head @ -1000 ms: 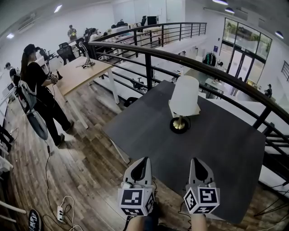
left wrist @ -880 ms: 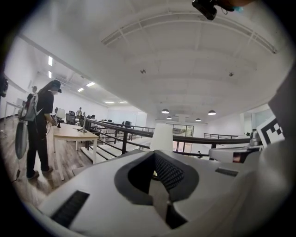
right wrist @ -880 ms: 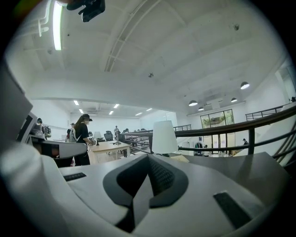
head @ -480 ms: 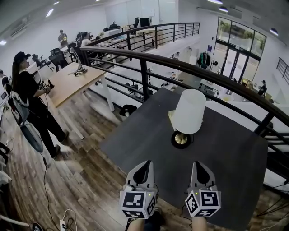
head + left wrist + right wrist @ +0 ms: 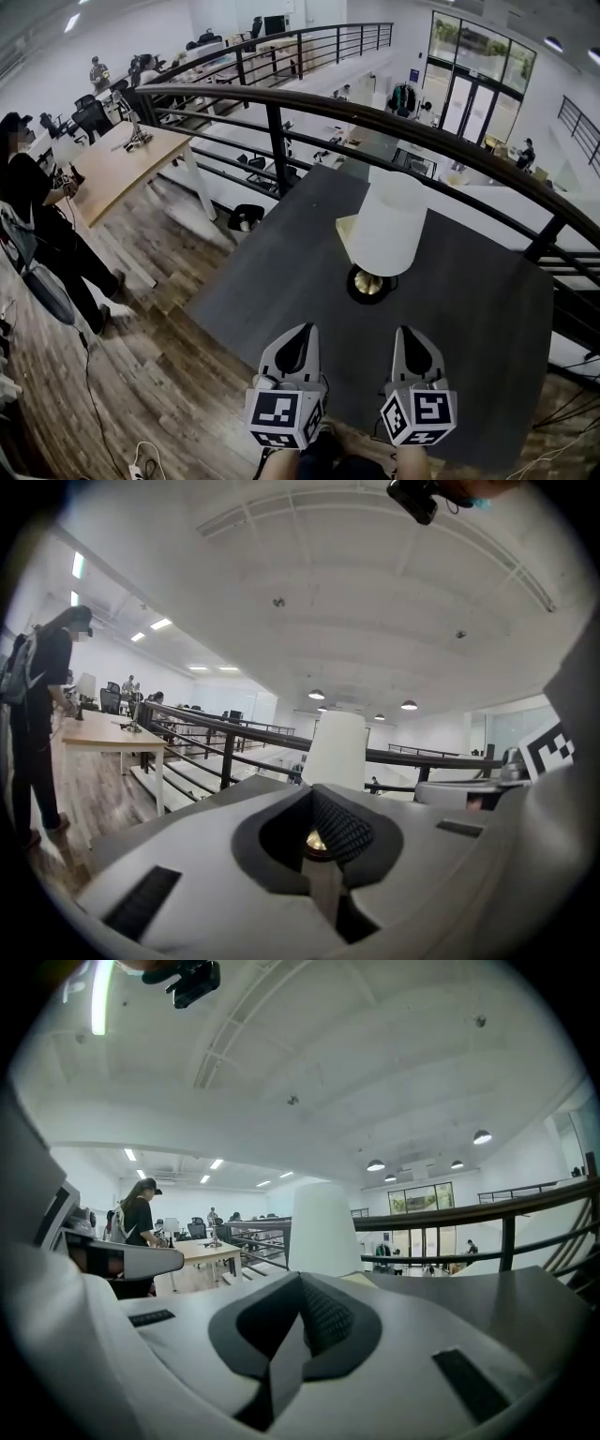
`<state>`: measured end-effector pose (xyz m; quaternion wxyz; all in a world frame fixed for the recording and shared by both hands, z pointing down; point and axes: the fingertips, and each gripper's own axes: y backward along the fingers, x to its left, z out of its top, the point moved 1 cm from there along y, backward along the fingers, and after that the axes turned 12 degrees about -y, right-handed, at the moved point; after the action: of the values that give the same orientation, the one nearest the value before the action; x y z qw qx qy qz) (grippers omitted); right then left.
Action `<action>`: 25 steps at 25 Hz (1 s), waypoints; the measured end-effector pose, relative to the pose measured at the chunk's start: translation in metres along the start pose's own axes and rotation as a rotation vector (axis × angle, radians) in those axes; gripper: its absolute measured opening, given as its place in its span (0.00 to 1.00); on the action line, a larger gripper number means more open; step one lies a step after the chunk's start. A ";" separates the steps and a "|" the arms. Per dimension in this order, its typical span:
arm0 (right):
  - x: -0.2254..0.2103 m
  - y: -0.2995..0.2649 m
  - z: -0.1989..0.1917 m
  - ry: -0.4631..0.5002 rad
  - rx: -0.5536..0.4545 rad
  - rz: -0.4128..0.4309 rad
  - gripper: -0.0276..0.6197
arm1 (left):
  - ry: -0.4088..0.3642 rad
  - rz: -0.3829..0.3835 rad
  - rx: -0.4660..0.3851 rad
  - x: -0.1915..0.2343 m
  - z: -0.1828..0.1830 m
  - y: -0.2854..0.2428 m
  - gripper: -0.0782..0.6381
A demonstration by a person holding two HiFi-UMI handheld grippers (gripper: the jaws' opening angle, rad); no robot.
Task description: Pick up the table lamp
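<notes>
Two grey hand-held grippers hover side by side at the near edge of the dark grey square desk (image 5: 272,281). The left gripper (image 5: 300,333) and right gripper (image 5: 411,333) both have their fingers pressed together, empty. The white-shaded, brass-stemmed table lamp (image 5: 388,228) stands upright toward the desk's far edge, well apart from both.

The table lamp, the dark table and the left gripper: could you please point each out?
table lamp (image 5: 389,225), head view, on its white shade.
dark table (image 5: 272,281), head view, bare top left of the lamp.
left gripper (image 5: 300,332), head view, tips of its shut jaws.
</notes>
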<state>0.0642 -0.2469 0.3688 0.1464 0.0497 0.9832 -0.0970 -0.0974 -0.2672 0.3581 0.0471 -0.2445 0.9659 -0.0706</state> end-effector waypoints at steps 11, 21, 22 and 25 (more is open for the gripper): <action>-0.008 -0.022 -0.007 -0.005 0.022 -0.032 0.03 | -0.001 -0.043 0.024 -0.001 -0.009 -0.027 0.13; -0.023 -0.044 -0.014 -0.021 0.052 -0.026 0.03 | 0.011 -0.036 0.060 -0.004 -0.021 -0.054 0.13; -0.027 -0.048 -0.014 -0.021 0.056 -0.025 0.03 | 0.021 -0.038 0.061 -0.005 -0.022 -0.059 0.13; -0.034 -0.055 -0.014 -0.018 0.062 -0.029 0.03 | 0.033 -0.042 0.071 -0.010 -0.024 -0.069 0.13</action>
<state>0.0856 -0.3005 0.4015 0.1523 0.0392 0.9790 -0.1300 -0.0593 -0.3195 0.3932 0.0382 -0.2618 0.9581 -0.1099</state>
